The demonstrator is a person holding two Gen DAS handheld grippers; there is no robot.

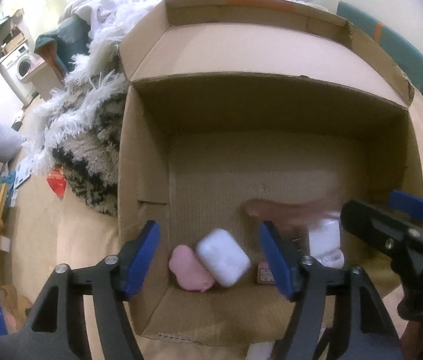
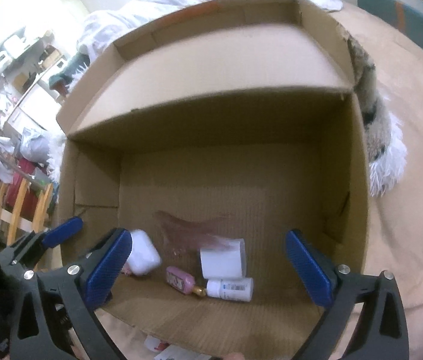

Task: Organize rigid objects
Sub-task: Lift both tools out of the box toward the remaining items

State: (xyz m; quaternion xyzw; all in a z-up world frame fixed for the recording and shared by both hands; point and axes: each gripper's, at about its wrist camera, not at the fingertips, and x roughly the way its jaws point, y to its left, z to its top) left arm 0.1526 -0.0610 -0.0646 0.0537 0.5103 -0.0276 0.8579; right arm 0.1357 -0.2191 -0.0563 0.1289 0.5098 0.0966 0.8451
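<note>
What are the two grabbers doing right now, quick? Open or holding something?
Left gripper: open, holding nothing, above the white case in the cardboard box.
Right gripper: open, holding nothing.

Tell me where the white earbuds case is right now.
In the cardboard box, near its front left corner, the white earbuds case leans on a pink item.

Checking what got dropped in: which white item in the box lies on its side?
The small white bottle, lying flat beside the pink bottle, label showing.
</note>
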